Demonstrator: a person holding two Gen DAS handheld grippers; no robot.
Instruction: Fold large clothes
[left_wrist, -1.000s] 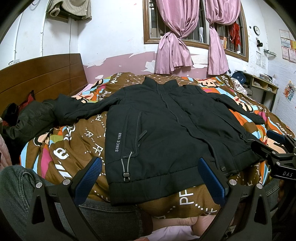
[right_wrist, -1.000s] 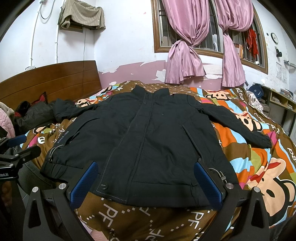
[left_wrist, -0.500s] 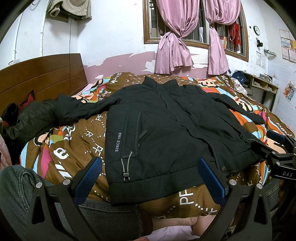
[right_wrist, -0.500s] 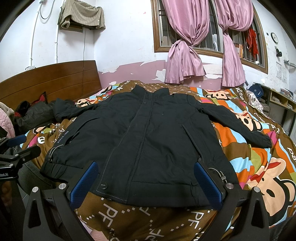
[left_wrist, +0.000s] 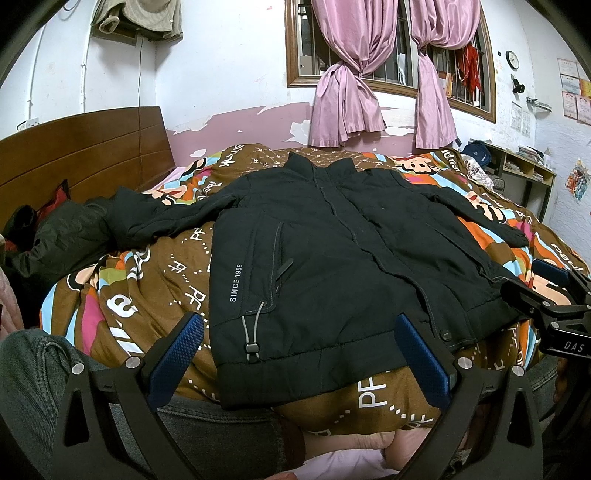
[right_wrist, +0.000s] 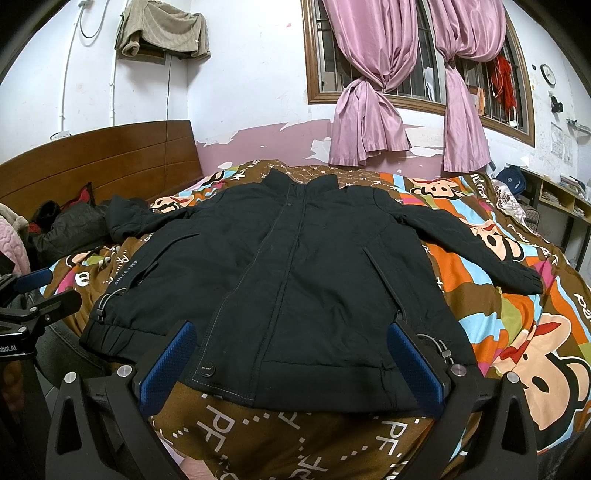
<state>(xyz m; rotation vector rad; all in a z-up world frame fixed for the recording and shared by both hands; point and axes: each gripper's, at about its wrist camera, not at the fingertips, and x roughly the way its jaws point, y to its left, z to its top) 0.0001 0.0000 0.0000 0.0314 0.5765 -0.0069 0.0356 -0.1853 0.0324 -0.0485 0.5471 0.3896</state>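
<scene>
From the left wrist, the left gripper (left_wrist: 301, 350) is hovering with its jaws wide apart and empty, just short of the hem of the jacket (left_wrist: 332, 258), which is lying front up on the bed (left_wrist: 122, 295). The jacket's long axis is running straight away from the jaws, hem nearest and collar far, so the gripper is facing its left hem corner, where a drawcord (left_wrist: 253, 332) is hanging down. The left sleeve (left_wrist: 166, 218) is stretching out to the left, well apart from this gripper but on its side. The right gripper (left_wrist: 546, 295) is showing at the right edge, beside the other hem corner. From the right wrist, the right gripper (right_wrist: 291, 365) is likewise holding its jaws wide apart on nothing, just short of the hem near the front snap (right_wrist: 207, 369). Here too the jacket (right_wrist: 314, 266) is lying lengthwise away from the jaws, and the right sleeve (right_wrist: 480, 254) is angling out to the right across the bed (right_wrist: 517, 325). Each gripper is nearer its own sleeve and hem corner, so the first fold seems likely to be a sleeve brought in over the body, or the hem lifted toward the collar with both grippers.
</scene>
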